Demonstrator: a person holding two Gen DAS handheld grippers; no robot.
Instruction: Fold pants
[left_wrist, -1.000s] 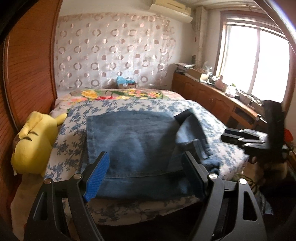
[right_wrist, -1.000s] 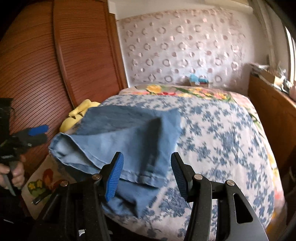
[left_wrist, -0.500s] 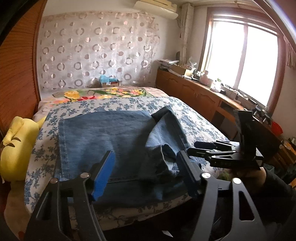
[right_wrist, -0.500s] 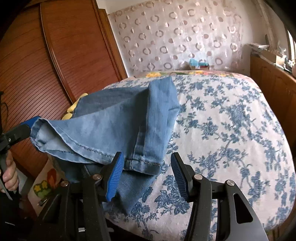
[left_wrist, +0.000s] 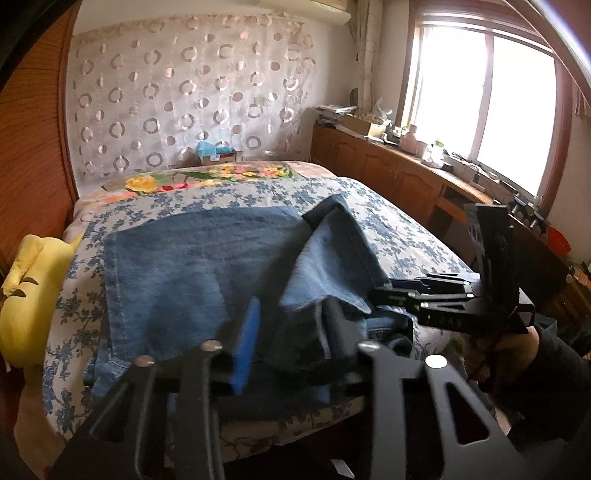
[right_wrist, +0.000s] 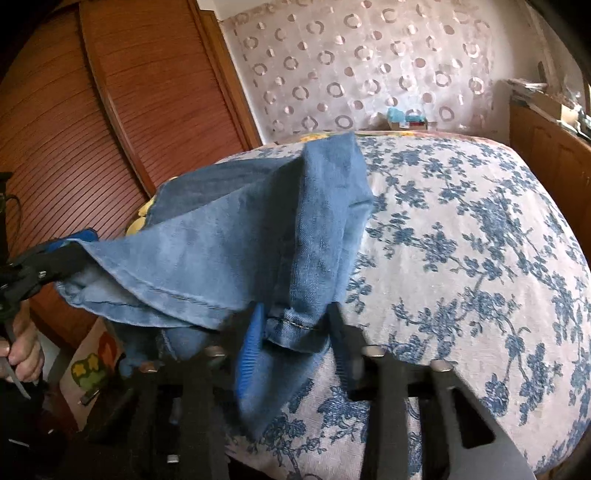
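The blue jeans are spread on a bed covered by a white bedspread with blue flowers. Most of the denim lies flat on the near half of the bed, while the hem end of the legs is lifted off the cover at the bed's near edge. In the left wrist view, the left gripper is seen with its fingers drawn in around a bunched fold of denim; they have just been closing, the fabric sits between them, and the blue pad and the black finger appear pressed against it. In the right wrist view, the right gripper is seen closed on the stitched hem of a leg, the cuff pinched between the blue ribbed pad and the black finger; these fingers too have just been closing. From there a taut edge of denim is stretched leftward to the left gripper, where the fabric corner is caught in its tips, and a hand is seen gripping its handle. A yellow plush toy lies beside the bed's left edge, against a wooden slatted wardrobe door. A wooden cabinet runs beneath the window.
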